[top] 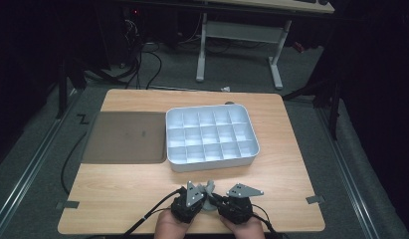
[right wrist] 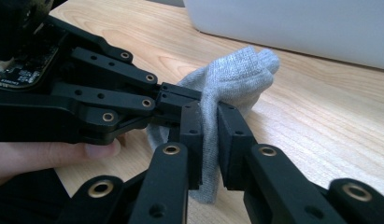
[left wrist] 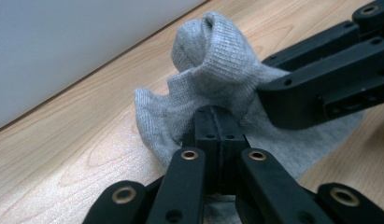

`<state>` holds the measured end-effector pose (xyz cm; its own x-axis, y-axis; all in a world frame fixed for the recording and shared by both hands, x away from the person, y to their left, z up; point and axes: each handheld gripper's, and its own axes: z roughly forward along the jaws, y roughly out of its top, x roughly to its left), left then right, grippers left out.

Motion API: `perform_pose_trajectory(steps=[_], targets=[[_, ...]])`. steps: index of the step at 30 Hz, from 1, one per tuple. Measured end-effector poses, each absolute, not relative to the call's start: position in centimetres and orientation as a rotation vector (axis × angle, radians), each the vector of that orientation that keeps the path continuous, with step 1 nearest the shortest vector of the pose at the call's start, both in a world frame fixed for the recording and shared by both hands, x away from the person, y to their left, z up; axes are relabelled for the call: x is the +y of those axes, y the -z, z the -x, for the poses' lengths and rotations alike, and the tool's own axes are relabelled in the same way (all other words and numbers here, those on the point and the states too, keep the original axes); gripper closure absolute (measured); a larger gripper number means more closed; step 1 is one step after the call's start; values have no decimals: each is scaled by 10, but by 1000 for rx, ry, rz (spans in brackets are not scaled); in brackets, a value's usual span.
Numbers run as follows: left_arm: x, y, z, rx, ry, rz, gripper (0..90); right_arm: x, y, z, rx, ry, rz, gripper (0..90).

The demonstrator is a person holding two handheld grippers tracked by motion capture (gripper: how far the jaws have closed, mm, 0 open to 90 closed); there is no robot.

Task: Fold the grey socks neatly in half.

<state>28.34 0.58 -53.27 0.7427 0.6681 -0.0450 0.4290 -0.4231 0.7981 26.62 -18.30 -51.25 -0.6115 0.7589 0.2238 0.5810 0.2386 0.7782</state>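
Note:
A small grey knitted sock [top: 209, 188] lies bunched on the wooden table [top: 132, 194] near its front edge, between my two grippers. In the left gripper view my left gripper [left wrist: 217, 122] is shut on the sock's [left wrist: 213, 60] near edge, and the right gripper's black linkage [left wrist: 320, 79] reaches in from the right. In the right gripper view my right gripper [right wrist: 209, 135] is shut with a fold of the sock [right wrist: 236, 74] pinched between its jaws, the left gripper [right wrist: 173, 100] gripping the fabric just beside it. From above, the left gripper [top: 201, 198] and right gripper [top: 219, 200] meet tip to tip.
A white tray [top: 212, 164] with several empty compartments stands just behind the grippers at the table's middle. A dark flat mat [top: 125, 137] lies to its left. A hand [right wrist: 49, 156] holds the left gripper. A desk frame [top: 242, 35] stands beyond the table.

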Motion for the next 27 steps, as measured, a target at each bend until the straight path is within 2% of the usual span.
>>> perform_pose_trajectory(steps=[2,4,6,9,11,18,19,21,26,27], targets=[[6,533,-283,825,-353,-2081,900,-189,511,-267,2288,-1324,-1284,755],[6,533,-283,825,-353,-2081,900,-197,507,-268,2262,-1353,-1300,745],[6,533,-284,825,-351,-2080,900,-206,505,-269,2219,-1333,-1316,766],[6,533,-284,826,-346,-2080,900,-214,510,-273,2205,-1224,-1339,867],[6,533,-284,826,-345,-2080,900,-213,518,-277,2240,-1176,-1355,896],[6,533,-284,827,-341,-2077,900,-200,529,-280,2306,-1154,-1378,900],[6,533,-284,827,-342,-2078,900,-199,529,-280,2312,-1164,-1379,890],[6,533,-284,826,-342,-2080,900,-198,530,-281,2306,-1156,-1388,807],[6,533,-284,833,-339,-2075,900,-198,528,-280,2282,-1173,-1385,794],[6,533,-284,835,-340,-2075,900,-198,527,-280,2291,-1166,-1382,759]])
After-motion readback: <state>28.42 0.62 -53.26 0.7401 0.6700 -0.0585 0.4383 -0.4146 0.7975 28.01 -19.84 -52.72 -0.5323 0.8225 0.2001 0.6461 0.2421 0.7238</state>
